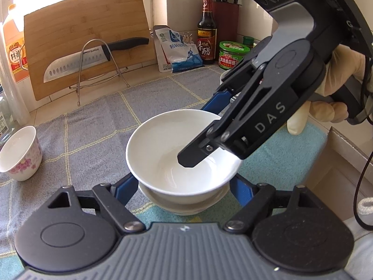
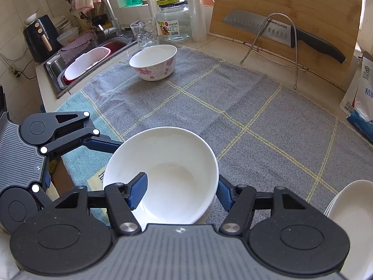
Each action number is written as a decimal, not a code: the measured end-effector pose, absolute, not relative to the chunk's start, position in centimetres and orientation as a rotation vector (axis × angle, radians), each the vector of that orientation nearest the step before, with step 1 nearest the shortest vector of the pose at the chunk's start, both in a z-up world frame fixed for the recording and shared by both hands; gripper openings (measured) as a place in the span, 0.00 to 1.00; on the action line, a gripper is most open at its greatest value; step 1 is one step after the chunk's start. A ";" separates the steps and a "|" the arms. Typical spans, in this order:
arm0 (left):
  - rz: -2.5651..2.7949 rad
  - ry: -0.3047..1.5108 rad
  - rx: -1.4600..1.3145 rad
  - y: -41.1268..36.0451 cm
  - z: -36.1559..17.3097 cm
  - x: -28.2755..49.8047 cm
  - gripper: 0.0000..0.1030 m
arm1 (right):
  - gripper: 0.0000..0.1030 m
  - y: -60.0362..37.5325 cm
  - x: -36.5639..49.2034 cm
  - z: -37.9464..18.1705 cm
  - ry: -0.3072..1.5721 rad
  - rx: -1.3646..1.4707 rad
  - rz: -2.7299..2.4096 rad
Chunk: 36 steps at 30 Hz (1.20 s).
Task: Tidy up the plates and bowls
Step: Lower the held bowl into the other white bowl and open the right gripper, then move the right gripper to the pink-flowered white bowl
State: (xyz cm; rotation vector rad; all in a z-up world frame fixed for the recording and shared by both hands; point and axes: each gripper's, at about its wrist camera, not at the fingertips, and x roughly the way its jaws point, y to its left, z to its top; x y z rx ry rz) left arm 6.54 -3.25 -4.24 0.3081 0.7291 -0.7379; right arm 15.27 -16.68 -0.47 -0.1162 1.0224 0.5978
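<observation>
A plain white bowl (image 1: 177,149) sits nested in another white bowl (image 1: 184,204) on the grey checked mat (image 1: 93,126). My right gripper (image 1: 205,135) has one finger inside the top bowl and one outside its far rim; in the right wrist view the gripper (image 2: 179,191) straddles the bowl's (image 2: 167,170) rim, jaws apart. My left gripper (image 1: 184,191) is open, its blue fingers (image 1: 127,187) on either side of the lower bowl. A floral bowl (image 2: 152,61) stands farther off on the mat.
A cutting board (image 1: 86,46) with a knife on a wire rack, sauce bottle (image 1: 207,32), jar and salt bag line the back wall. White plates (image 2: 354,214) lie at the right. The sink (image 2: 88,58) with a basin, glass jar (image 2: 173,21) and cup are beyond the mat.
</observation>
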 end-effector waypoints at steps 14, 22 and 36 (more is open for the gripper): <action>-0.741 0.737 0.312 -3.5 -4.5 6.9 0.83 | 0.68 -16.7 15.4 -1.1 1.028 -0.120 0.597; -0.741 0.740 0.314 -3.6 -4.8 7.0 0.82 | 0.71 -16.6 15.5 -1.3 1.029 -0.123 0.597; -0.766 0.729 0.306 -3.0 -4.8 6.7 0.91 | 1.00 -16.0 15.3 -1.0 0.993 -0.131 0.597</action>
